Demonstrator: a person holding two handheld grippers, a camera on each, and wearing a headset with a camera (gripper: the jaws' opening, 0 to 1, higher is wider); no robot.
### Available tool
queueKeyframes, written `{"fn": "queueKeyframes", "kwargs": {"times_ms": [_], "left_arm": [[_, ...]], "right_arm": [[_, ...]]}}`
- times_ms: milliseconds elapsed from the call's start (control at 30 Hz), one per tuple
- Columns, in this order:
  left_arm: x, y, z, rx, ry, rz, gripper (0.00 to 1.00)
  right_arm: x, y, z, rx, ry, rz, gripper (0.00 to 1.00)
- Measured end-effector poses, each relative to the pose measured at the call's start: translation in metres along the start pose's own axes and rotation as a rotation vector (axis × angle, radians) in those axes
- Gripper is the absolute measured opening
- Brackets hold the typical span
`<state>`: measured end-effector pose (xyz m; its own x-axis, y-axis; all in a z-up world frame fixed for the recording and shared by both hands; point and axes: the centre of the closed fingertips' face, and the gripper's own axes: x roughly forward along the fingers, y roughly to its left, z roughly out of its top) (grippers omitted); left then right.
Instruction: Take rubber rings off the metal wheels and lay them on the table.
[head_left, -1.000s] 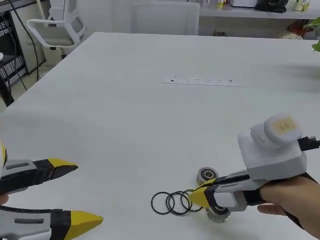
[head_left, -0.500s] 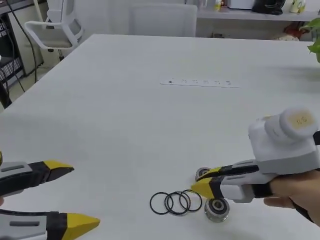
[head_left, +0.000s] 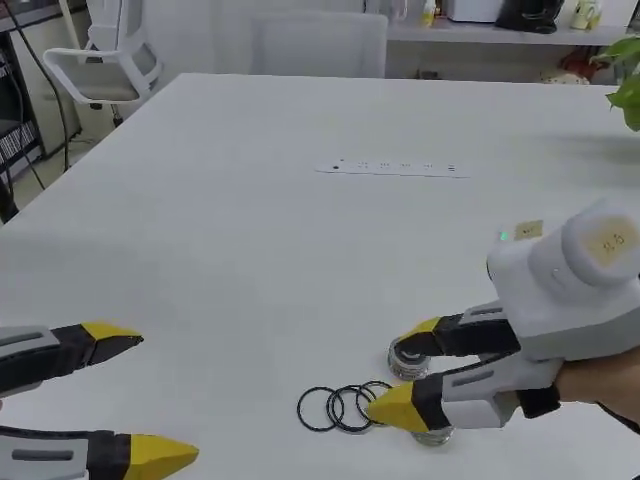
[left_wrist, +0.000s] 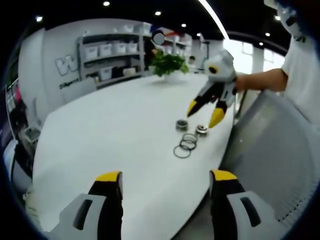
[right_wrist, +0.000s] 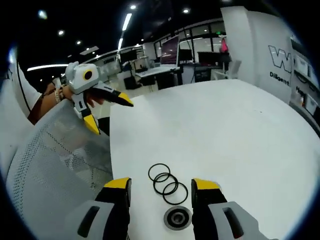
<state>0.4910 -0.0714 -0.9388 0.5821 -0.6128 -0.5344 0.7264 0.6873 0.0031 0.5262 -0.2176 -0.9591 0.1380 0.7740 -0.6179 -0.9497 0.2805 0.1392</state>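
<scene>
Since a few rings (head_left: 335, 408) already lie loose beside the wheels (head_left: 402, 362), I'd guess I'm nearly done, right gripper (head_left: 400, 367) wide over them, left gripper (head_left: 162, 398) wide too.

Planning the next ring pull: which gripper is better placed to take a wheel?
Right. The right gripper is open with a wheel between its jaws; the left gripper is open, far from it.

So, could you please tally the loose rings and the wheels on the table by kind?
rings: 3
wheels: 2
Total: 5
</scene>
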Motion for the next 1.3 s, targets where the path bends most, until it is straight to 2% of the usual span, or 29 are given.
{"fn": "queueKeyframes", "kwargs": {"times_ms": [100,333,533,667,867,967,1167,1300], "left_arm": [[0.000,0.001,-0.002,-0.001,0.004,0.004,0.73],[-0.003,0.001,-0.003,-0.007,0.004,0.006,0.76],[-0.004,-0.001,-0.005,-0.010,0.004,0.002,0.78],[-0.005,-0.004,-0.002,-0.038,-0.025,-0.009,0.81],[-0.006,-0.003,-0.001,-0.052,-0.041,-0.007,0.86],[-0.007,-0.003,-0.001,-0.056,-0.044,-0.007,0.88],[-0.011,0.002,-0.006,-0.083,-0.036,0.018,0.93],[-0.014,0.002,-0.007,-0.096,-0.042,0.025,0.96]], "right_arm": [[-0.006,0.003,0.000,-0.007,0.004,-0.003,0.56],[-0.025,0.001,0.006,-0.024,-0.049,-0.049,0.69],[-0.044,0.001,0.006,-0.005,-0.102,-0.086,0.80],[-0.053,0.002,-0.002,0.015,-0.118,-0.099,0.86],[-0.064,0.008,-0.009,0.054,-0.166,-0.104,0.92],[-0.066,0.007,-0.018,0.061,-0.148,-0.124,0.93],[-0.070,0.006,-0.033,0.106,-0.141,-0.141,0.99],[-0.072,0.005,-0.040,0.131,-0.140,-0.164,0.99]]}}
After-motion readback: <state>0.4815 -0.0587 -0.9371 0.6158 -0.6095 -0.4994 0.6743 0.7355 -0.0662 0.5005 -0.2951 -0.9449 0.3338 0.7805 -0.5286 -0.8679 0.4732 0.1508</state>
